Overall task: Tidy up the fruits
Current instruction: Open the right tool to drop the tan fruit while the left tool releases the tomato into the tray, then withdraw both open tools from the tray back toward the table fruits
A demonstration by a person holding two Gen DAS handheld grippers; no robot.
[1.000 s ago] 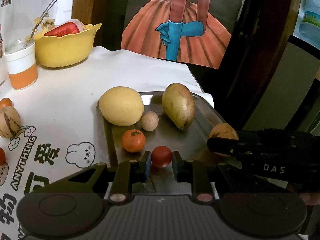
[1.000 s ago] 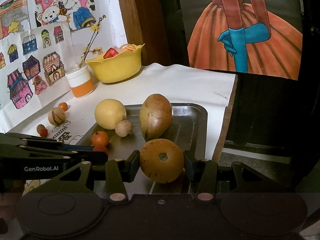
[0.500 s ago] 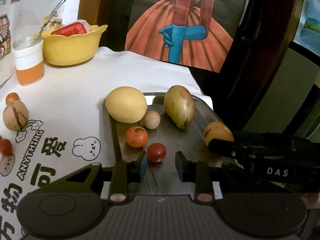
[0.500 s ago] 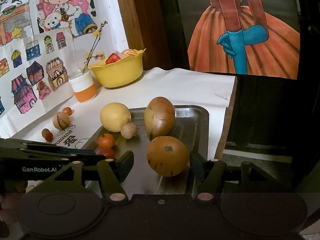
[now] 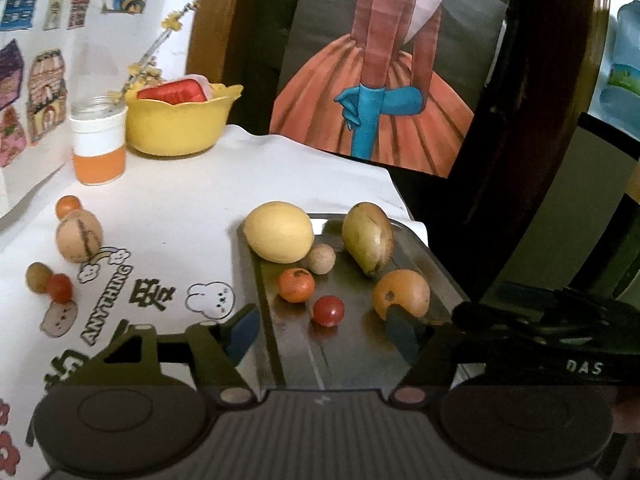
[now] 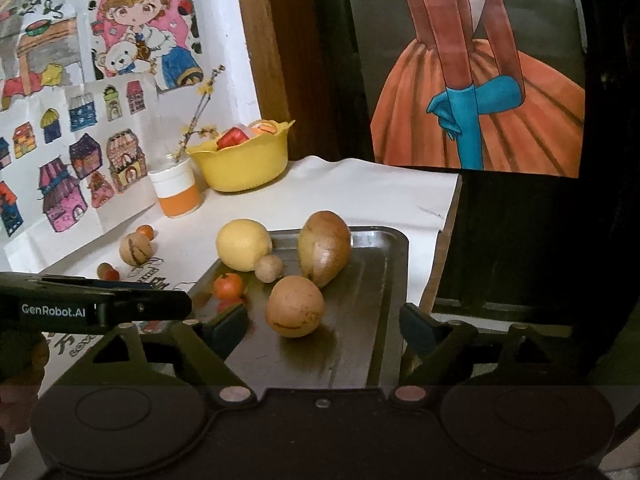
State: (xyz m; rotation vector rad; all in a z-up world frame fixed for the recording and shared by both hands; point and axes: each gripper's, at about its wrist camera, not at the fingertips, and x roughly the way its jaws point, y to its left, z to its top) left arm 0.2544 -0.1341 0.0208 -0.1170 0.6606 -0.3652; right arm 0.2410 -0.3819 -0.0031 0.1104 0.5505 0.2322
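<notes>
A metal tray (image 5: pixel 348 352) holds a lemon (image 5: pixel 278 232), a mango (image 5: pixel 368 238), a beige ball-like fruit (image 5: pixel 321 259), a small orange (image 5: pixel 296 285), a red cherry tomato (image 5: pixel 328 311) and a round orange-brown fruit (image 5: pixel 401 294). My left gripper (image 5: pixel 322 334) is open just short of the tomato, holding nothing. In the right wrist view my right gripper (image 6: pixel 322 328) is open too, with the round fruit (image 6: pixel 295 306) lying free on the tray (image 6: pixel 360 320) ahead of its fingers. The tomato (image 6: pixel 228 304) is partly hidden there.
On the white cloth left of the tray lie a striped round fruit (image 5: pixel 79 236) and small orange (image 5: pixel 67 206), brown (image 5: pixel 38 276) and red (image 5: pixel 60 287) ones. A yellow bowl (image 5: pixel 182 128) and an orange-white cup (image 5: pixel 98 148) stand at the back. The table edge runs right of the tray.
Both grippers opened and drew back. The left let go of the cherry tomato and the right let go of the round orange-brown fruit; both now rest on the tray.
</notes>
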